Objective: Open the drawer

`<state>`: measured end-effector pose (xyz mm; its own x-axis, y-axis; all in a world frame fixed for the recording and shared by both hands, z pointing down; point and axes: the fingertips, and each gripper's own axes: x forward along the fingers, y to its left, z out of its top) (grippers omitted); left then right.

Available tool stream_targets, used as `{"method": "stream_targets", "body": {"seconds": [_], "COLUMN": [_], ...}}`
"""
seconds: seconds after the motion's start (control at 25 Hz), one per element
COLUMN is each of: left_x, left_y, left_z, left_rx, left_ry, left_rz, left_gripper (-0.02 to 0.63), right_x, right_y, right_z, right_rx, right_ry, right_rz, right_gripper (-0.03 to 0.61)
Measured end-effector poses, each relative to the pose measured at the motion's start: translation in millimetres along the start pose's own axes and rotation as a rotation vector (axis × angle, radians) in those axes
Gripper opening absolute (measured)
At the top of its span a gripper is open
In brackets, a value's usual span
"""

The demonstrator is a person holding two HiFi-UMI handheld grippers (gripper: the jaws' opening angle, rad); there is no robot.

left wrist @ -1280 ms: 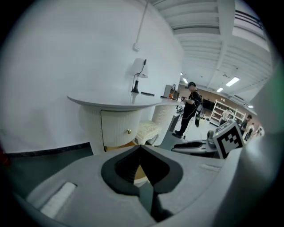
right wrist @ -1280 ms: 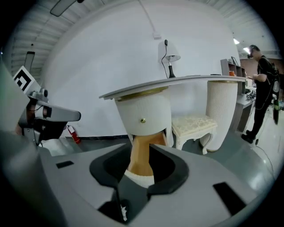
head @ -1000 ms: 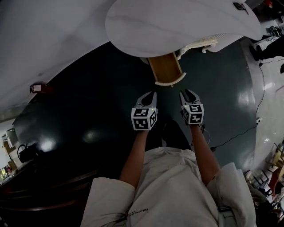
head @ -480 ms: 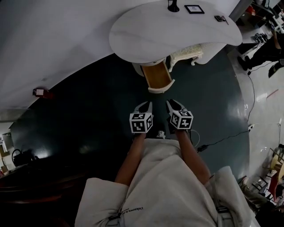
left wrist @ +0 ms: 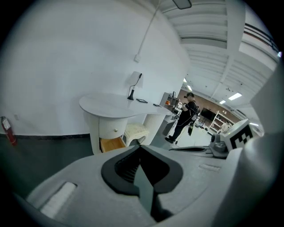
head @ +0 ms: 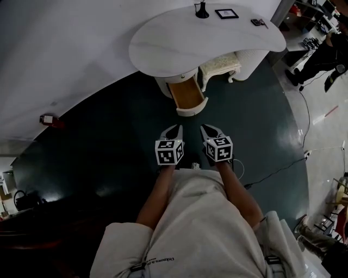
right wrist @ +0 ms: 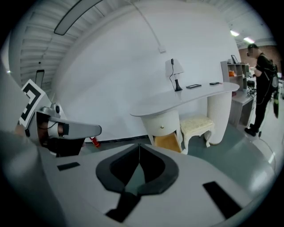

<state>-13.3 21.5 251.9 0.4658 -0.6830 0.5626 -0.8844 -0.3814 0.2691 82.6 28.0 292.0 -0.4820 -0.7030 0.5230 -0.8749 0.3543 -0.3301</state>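
I have two tools in view, held side by side low over the dark floor (head: 98, 141), just apart from each other. The left tool (head: 174, 129) has its jaws together and nothing between them. The right tool (head: 210, 129) is the same, its jaws meeting at the tips and empty. Neither touches any furniture.

At 12 o'clock from the tools stands one white table (head: 163, 40) with a curved top on a round pedestal. The pedestal has two drawers. The upper drawer (right wrist: 162, 124) is shut and carries a single small knob (right wrist: 161, 127). The drawer (head: 187, 94) below it is pulled out toward me with its wooden inside showing, well apart from both tools.

One cream stool (head: 219, 64) sits tucked under the table at 1 o'clock from the open drawer. On the table top I count three things along the far edge: one lamp (head: 202, 9), one picture frame (head: 226, 13) and one small dark thing I cannot identify.

One red canister (head: 48, 119) is by the wall at 9 o'clock. One person (head: 322, 57) stands at 2 o'clock, and one cable (head: 277, 168) trails over the floor at 3 o'clock.
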Motion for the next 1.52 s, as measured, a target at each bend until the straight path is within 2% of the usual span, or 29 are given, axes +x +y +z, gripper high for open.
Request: {"method": "stream_targets", "body": {"seconds": [0.16, 0.28, 0.4, 0.68, 1.16, 1.32, 1.52], "left_x": [-6, -8, -9, -15, -11, -5, -4], "left_y": [-11, -12, -10, -13, -13, -6, -7], "left_z": [-13, -27, -24, -24, -23, -23, -22], "left_rx": [0.041, 0.068, 0.067, 0.075, 0.08, 0.05, 0.037], "left_ry": [-0.016, -0.004, -0.018, -0.036, -0.026, -0.014, -0.018], "left_rz": [-0.006, -0.01, -0.014, -0.014, -0.006, -0.002, 0.012], "left_gripper": [0.009, 0.009, 0.009, 0.009, 0.009, 0.009, 0.009], "right_x": [-7, -11, -10, -14, -12, -7, -7], "right_y": [-5, -1, 3, 7, 3, 2, -18], "right_z": [-1, -4, -5, -11, -15, -18, -15], "right_rx": [0.006, -0.029, -0.085, -0.13, -0.089, -0.098, -0.003], "right_ry": [-0.013, -0.013, -0.004, 0.016, 0.019, 0.049, 0.059], "right_rz": [-0.008, -0.019, -0.028, -0.029, -0.025, -0.005, -0.016], "right_gripper": [0.015, 0.015, 0.015, 0.015, 0.014, 0.015, 0.015]}}
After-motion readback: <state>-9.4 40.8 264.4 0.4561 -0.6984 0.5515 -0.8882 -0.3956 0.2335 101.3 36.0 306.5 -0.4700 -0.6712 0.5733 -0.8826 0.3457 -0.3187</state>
